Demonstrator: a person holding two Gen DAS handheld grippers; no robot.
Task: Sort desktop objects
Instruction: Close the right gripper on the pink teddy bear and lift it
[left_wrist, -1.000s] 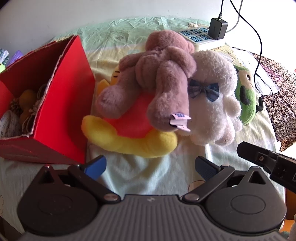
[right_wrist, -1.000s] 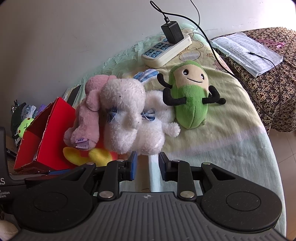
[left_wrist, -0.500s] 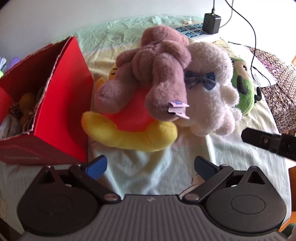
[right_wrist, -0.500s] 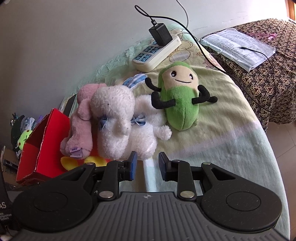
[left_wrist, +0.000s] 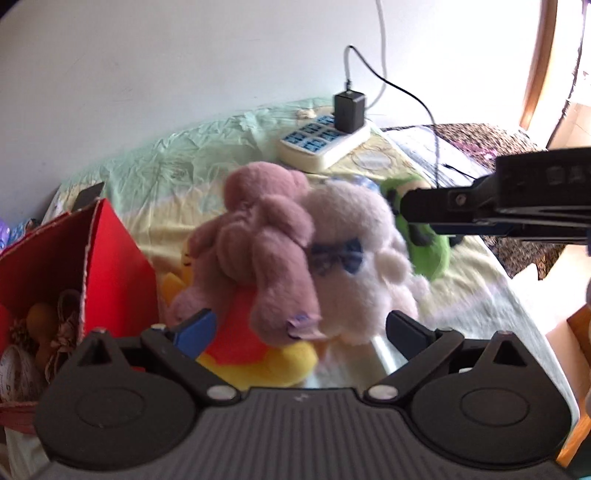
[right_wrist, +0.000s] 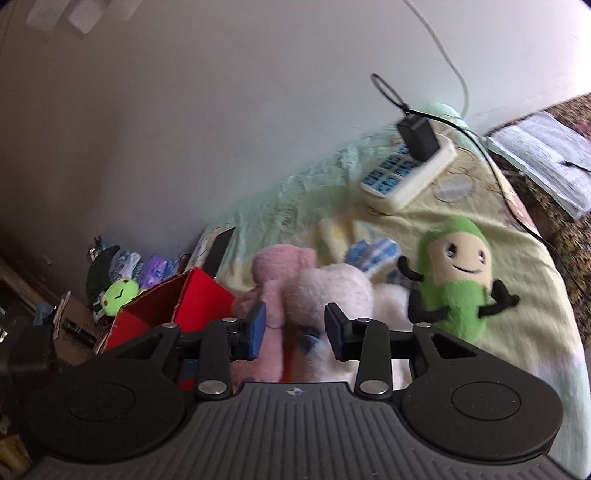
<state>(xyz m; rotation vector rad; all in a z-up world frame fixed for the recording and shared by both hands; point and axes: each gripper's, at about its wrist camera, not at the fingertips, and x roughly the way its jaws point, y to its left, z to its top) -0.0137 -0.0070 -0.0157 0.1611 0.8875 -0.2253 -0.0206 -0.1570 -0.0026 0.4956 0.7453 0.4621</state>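
A pile of plush toys lies on the cloth-covered table: a pink-brown bear (left_wrist: 266, 236) on a yellow and red plush (left_wrist: 258, 362), a white bear (left_wrist: 354, 258) with a blue bow, and a green plush (right_wrist: 458, 280) to the right. My left gripper (left_wrist: 295, 332) is open, its fingers either side of the pile's near edge. My right gripper (right_wrist: 295, 328) is open and empty, above the pink (right_wrist: 280, 273) and white bears (right_wrist: 332, 291). Its finger crosses the left wrist view (left_wrist: 461, 210).
An open red box (left_wrist: 110, 266) with small items inside stands left of the pile. A white power strip (left_wrist: 325, 144) with a black charger and cables lies at the back. Papers (right_wrist: 546, 155) lie on a patterned cloth at the right. Clutter sits beyond the box (right_wrist: 122, 273).
Both grippers have moved up and in toward the plush pile. My right gripper's jaws have opened wider. The toys have not moved.
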